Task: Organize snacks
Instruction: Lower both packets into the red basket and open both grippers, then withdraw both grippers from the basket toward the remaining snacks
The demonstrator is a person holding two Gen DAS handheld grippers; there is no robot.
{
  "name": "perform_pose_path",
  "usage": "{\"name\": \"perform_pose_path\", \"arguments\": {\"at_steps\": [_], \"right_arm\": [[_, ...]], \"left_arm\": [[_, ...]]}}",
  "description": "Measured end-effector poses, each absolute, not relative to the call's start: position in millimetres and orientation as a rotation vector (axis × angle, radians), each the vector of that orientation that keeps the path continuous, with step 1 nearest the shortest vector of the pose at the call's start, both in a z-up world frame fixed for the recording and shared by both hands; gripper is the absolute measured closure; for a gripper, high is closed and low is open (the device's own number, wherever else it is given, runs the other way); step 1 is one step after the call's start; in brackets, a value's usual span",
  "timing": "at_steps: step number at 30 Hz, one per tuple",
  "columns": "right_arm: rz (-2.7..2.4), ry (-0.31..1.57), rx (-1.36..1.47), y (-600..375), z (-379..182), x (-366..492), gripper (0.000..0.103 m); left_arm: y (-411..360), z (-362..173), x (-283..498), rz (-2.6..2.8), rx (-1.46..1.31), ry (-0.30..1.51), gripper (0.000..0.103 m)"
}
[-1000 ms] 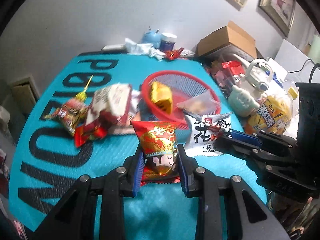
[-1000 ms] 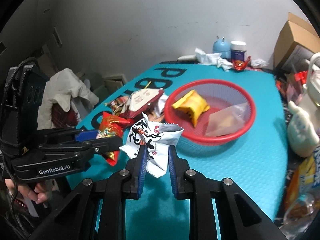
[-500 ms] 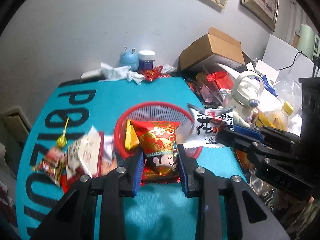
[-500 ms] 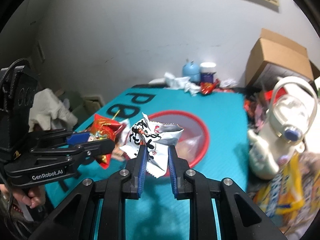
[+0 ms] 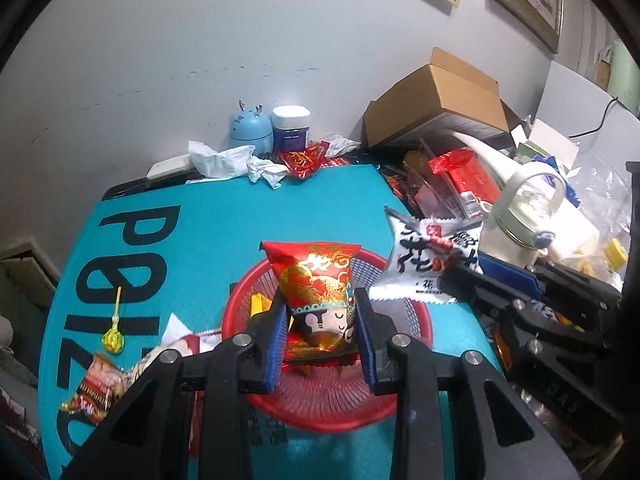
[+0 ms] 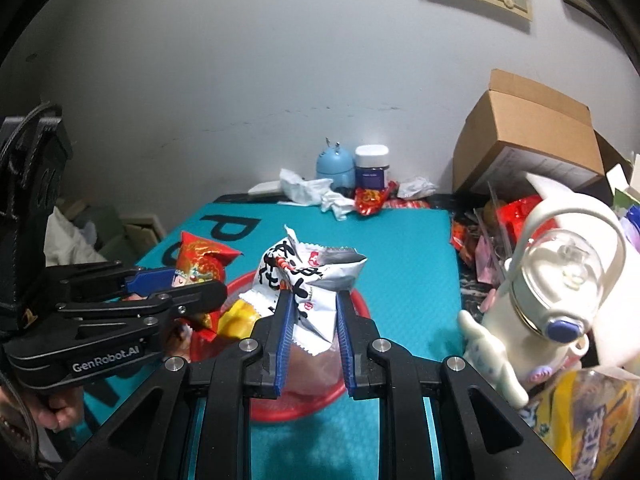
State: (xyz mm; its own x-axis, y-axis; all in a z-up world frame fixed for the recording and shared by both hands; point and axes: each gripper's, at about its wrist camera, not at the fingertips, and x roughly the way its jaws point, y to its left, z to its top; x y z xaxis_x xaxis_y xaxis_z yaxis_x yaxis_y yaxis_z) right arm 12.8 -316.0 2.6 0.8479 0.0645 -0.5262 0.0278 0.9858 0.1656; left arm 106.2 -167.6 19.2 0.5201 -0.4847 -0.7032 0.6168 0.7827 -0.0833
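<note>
At the centre of the left wrist view the left tongs (image 5: 320, 330) are clamped on a red packet (image 5: 316, 280) above the red basket (image 5: 336, 408) on the bench (image 5: 224, 220), while the right tongs (image 6: 312, 324), centre of their view, clamp a white packet (image 6: 308, 276) over the same basket.

Red-gold packet (image 5: 316, 292) and white packet (image 5: 428, 258) — upright over red basket (image 5: 332, 412)

White snack packet (image 6: 310, 280) over red basket (image 6: 356, 304)
</note>
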Motion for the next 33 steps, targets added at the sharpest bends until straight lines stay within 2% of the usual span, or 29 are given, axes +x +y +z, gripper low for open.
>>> {"name": "perform_pose_path", "arguments": {"at_steps": [18,20,21,22,23,25,33], "right_arm": [[0.011,0.661,0.206,-322,-31,48,0.081],[0.007,0.667,0.208,-322,-31,49,0.079],[0.0,0.67,0.206,-323,-31,50,0.075],[-0.007,0.671,0.202,-323,-31,50,0.065],[-0.009,0.671,0.2,-323,-31,49,0.062],[-0.01,0.676,0.203,-324,-32,48,0.062],[0.011,0.672,0.205,-322,-27,42,0.062]], "left_arm": [[-185,-16,138,-0.654,0.222,0.871,0.072],[-187,-19,139,-0.642,0.233,0.882,0.07],[-187,-20,140,-0.634,0.234,0.887,0.066],[-187,-21,140,-0.627,0.235,0.889,0.059],[-187,-21,140,-0.617,0.237,0.889,0.056],[-185,-20,138,-0.588,0.247,0.875,0.046],[-174,-9,127,-0.553,0.238,0.857,0.046]]}}
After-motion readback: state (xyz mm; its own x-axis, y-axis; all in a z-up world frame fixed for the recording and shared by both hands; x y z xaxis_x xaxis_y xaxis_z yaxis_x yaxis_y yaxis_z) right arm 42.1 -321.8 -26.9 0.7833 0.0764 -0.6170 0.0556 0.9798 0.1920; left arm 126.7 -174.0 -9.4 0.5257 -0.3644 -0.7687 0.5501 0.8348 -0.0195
